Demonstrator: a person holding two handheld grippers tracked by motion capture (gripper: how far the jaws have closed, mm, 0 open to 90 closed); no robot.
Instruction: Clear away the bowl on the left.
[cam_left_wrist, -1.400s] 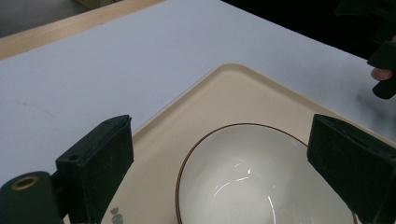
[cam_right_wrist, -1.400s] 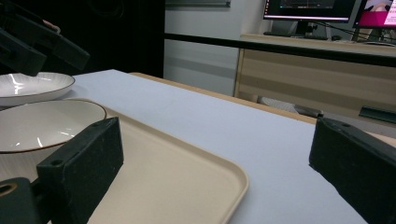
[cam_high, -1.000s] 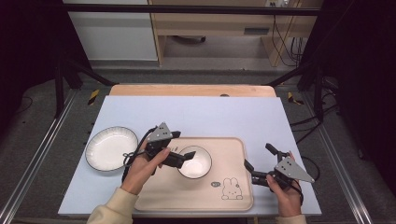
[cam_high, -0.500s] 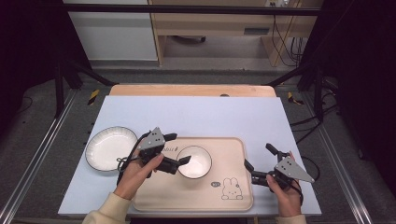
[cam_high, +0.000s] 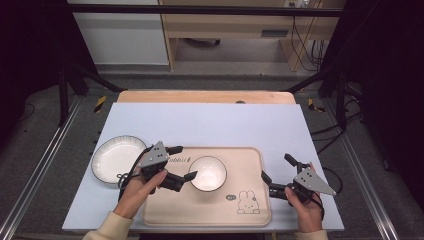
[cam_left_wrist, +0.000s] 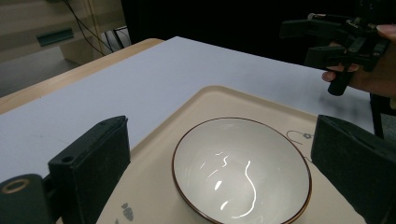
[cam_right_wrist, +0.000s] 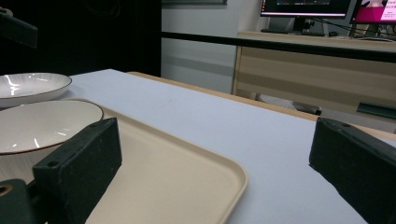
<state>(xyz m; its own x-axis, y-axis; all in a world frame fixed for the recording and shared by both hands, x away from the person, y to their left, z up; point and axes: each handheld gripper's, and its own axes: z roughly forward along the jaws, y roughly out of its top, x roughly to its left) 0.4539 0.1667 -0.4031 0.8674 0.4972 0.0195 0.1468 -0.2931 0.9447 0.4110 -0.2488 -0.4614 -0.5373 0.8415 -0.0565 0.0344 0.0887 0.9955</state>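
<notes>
A white bowl with a dark rim sits on the beige tray with a rabbit drawing. My left gripper is just left of the bowl, open, with nothing between its jaws. In the left gripper view the bowl lies ahead, framed by the left gripper. My right gripper is open over the tray's right edge and holds nothing. The right gripper looks along the tray toward the bowl.
A white ribbed plate lies on the pale blue mat left of the tray; the plate also shows behind the bowl. The other hand's gripper hovers at the far right. A wooden table edge runs behind.
My left gripper has drawn back to the left from the bowl's left rim. The bowl stays in place on the tray. The right gripper has not moved.
</notes>
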